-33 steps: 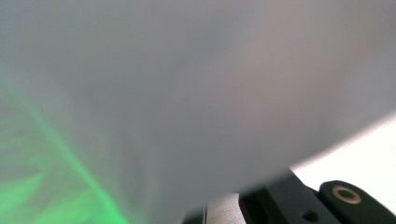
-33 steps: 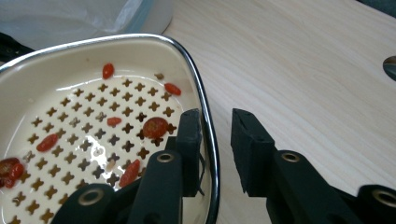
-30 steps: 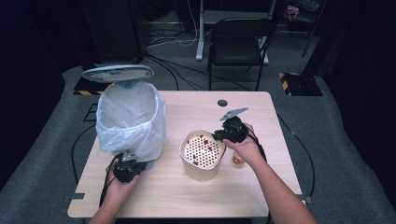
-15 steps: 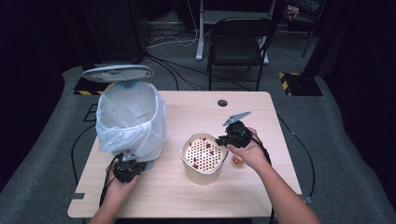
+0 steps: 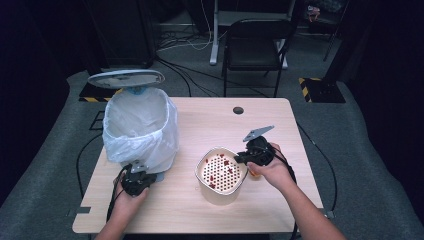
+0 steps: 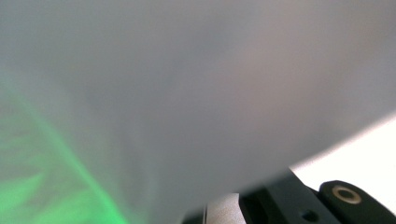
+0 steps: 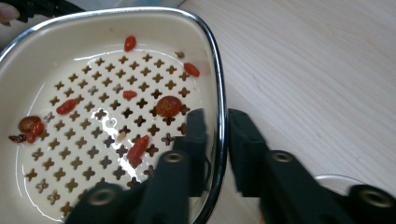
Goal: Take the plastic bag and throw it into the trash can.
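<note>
Right gripper (image 7: 215, 135) straddles the strainer bowl's (image 5: 221, 170) rim near the bench's (image 5: 210, 120) middle, its fingers just easing apart, barely clear of the rim. Left gripper (image 5: 136, 181), fingers clamped tight, sits pressed against the bagged bin (image 5: 141, 127) at the bench's left.

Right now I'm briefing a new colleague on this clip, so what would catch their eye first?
Probably the cream strainer bowl near the table's middle, its perforated floor dotted with red bits. The right gripper straddles its right rim, one jaw inside and one outside, having just been opening. Next, the white-lined bin at the left, lid raised, with the left gripper at its base.
</note>
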A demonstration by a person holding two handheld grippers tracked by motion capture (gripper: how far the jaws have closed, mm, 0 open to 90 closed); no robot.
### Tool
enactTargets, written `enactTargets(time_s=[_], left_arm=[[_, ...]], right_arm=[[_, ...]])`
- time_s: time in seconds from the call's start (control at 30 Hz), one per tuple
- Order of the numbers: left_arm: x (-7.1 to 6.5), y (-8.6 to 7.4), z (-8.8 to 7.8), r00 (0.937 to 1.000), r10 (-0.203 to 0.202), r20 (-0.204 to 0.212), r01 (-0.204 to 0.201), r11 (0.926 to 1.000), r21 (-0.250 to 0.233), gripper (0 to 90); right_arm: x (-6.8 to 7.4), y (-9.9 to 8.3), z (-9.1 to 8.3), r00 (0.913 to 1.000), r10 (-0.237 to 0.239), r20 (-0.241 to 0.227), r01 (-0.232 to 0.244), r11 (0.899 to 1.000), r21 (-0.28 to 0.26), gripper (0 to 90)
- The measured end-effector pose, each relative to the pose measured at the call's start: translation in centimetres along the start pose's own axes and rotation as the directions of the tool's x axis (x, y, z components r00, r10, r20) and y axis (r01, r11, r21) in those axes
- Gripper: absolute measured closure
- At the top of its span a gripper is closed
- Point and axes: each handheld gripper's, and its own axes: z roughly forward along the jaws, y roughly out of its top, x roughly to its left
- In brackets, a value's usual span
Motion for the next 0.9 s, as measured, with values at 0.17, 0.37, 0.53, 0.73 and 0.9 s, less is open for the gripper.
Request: enactTargets(time_s=[0.17,0.37,0.53,0.73,0.9], left_arm=[[0.0,0.0,0.0,1.0000,0.001,0.000,-0.001,1.0000,0.000,90.0],[0.0,0.0,0.0,1.0000,0.001,0.002,-0.001,1.0000,0.000,90.0],[0.0,0.0,0.0,1.0000,0.001,0.001,-0.001,1.0000,0.002,90.0],[0.0,0.0,0.0,1.0000,0.001,0.002,-0.001,1.0000,0.002,90.0],[-0.2,0.0,0.1,0.9997,-0.025,0.003,0.025,0.9995,-0.018,90.0]], right_arm=[[-0.1,0.2,-2.0,0.9991,0.030,0.031,-0.027,0.996,-0.083,60.8],[-0.7,-0.3,-4.0,0.9956,0.062,0.070,-0.052,0.990,-0.134,50.6],[-1.7,-1.6,-4.5,0.9887,0.099,0.112,-0.084,0.987,-0.136,41.7],[-2.5,-3.2,-4.8,0.9801,0.131,0.149,-0.111,0.984,-0.138,34.4],[-2.9,-4.4,-4.7,0.9742,0.151,0.168,-0.127,0.981,-0.144,29.6]])
